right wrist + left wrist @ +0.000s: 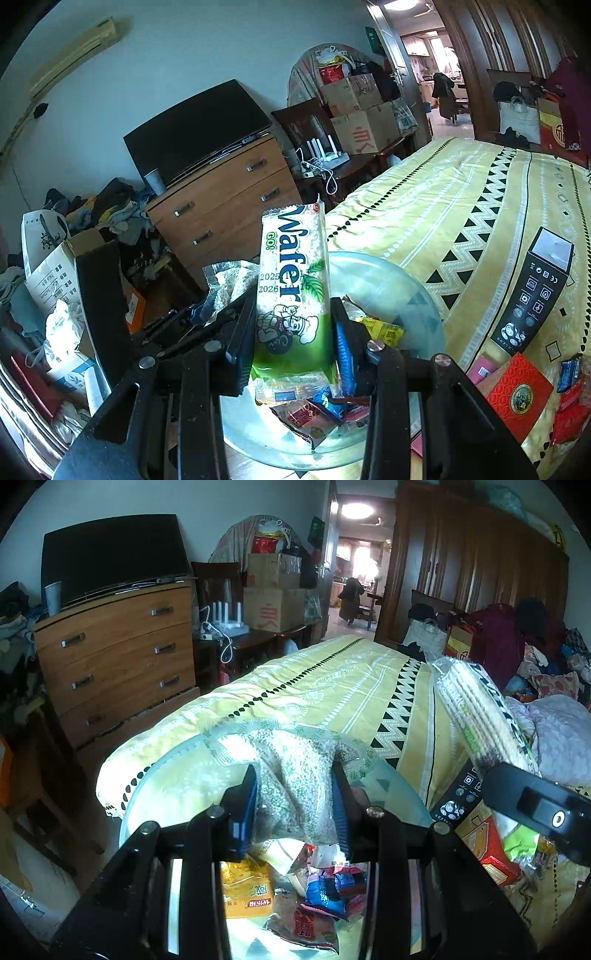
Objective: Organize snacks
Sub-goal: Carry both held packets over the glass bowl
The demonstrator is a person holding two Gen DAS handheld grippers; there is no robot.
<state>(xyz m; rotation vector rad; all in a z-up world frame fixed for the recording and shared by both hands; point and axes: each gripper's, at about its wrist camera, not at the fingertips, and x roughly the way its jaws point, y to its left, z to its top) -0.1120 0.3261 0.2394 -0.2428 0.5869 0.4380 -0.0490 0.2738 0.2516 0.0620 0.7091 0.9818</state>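
Snacks: a wafer packet [293, 295] is clamped upright between the right fingers [341, 343], a clear puffed-grain bag [295, 782] between the left fingers [243, 805]. Below both lies a glass dish [413, 291] of wrappers on the yellow bed [351, 679]; beyond stands a wooden dresser [118, 653].

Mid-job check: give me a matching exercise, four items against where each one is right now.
Items:
1. wafer pack
2. clear bag of puffed grains
3. black box
4. red box

Places:
A. clamped in left gripper
B. lying on the bedspread, nearest the camera
C. clamped in right gripper
D. lying on the bedspread, beyond the red one

Pairs: 1-C, 2-A, 3-D, 4-B
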